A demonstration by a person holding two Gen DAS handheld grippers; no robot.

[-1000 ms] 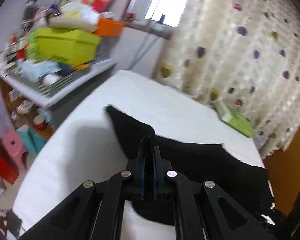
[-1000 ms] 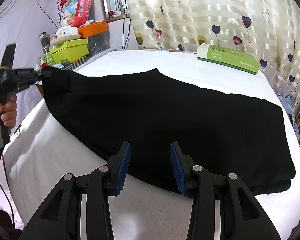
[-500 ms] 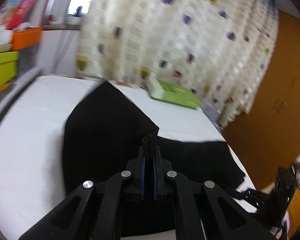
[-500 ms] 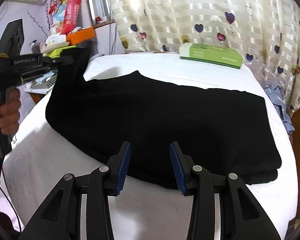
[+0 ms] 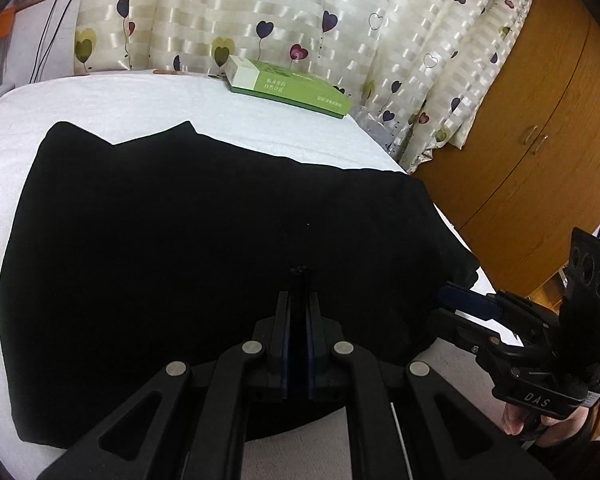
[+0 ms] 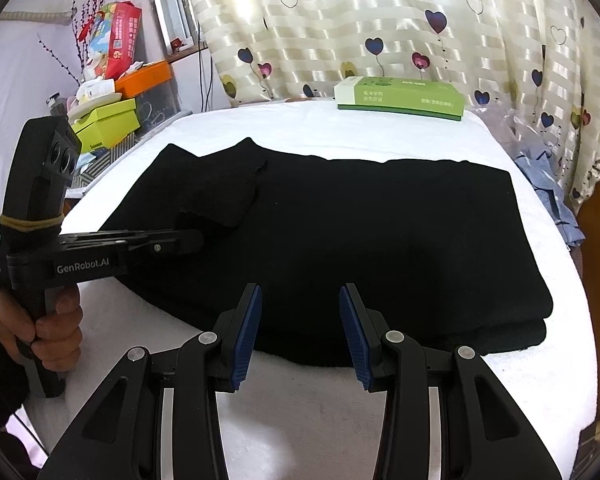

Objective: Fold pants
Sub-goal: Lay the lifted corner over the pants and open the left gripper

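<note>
Pants (image 6: 340, 236) lengthwise left-right, waist right

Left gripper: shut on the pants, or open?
Shut on the pants. The left gripper has its jaws together, and the right wrist view shows a black flap pinched at its tip.

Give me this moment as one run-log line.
left gripper: shut on black pants | right gripper: open, at near edge | pants: on white bed

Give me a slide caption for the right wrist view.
Open right tool hovers before black pants while left tool pinches a folded-over corner.
</note>
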